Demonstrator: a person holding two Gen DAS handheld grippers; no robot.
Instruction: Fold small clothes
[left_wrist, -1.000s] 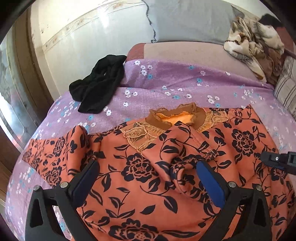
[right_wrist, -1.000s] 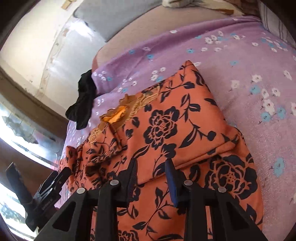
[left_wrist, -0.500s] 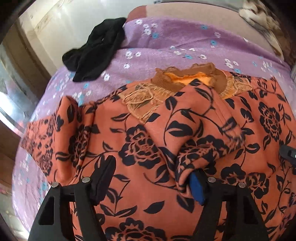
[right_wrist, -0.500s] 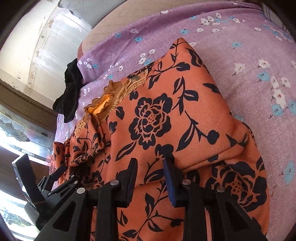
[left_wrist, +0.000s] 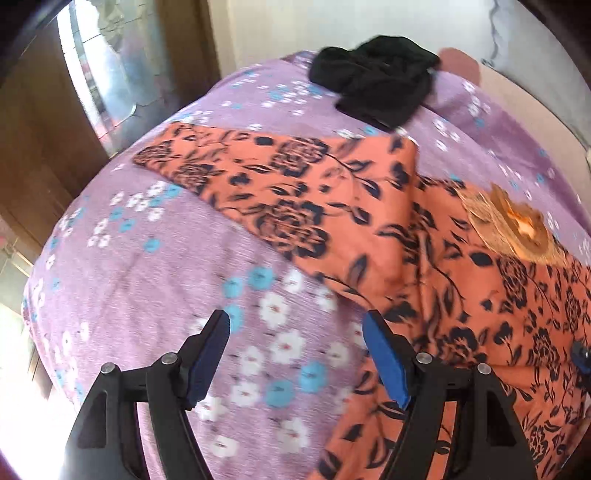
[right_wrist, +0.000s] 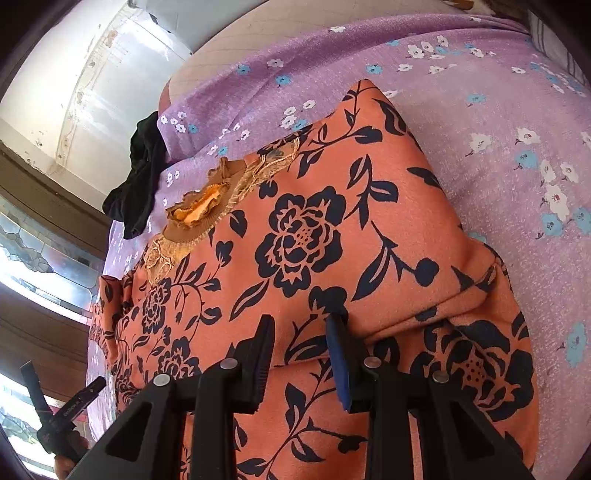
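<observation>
Here, garment: an orange top (right_wrist: 314, 236) with black flowers lies flat on the bed, collar toward the far wall; one side is already turned in over the body, judging by the folded edge that runs across in the right wrist view
Sleeve: the other sleeve (left_wrist: 258, 184) lies stretched out straight over the bedspread, away from the body and toward the window; it looks to be the next part to be folded in
Collar: a brown ribbed collar (right_wrist: 195, 210) with lace trim marks the top end, which gives a line to fold toward
Right tool: the right tool (right_wrist: 303, 354) stands at the folded edge with its fingers narrowly apart and cloth between them; whether the pads truly pinch the cloth I cannot tell; probably it is there to keep the fold from slipping
Left tool: the left tool (left_wrist: 295, 354) hangs spread over bare bedspread just beside the garment's side edge, nothing between its fingers; its right finger is near the cloth, well short of the sleeve's end
Bed: a purple flowered bedspread (left_wrist: 147, 277) carries everything and gives a soft, yielding base
Other cloth: a black garment (left_wrist: 376, 88) lies crumpled near the far edge, apart from the orange one, likely waiting its turn
</observation>
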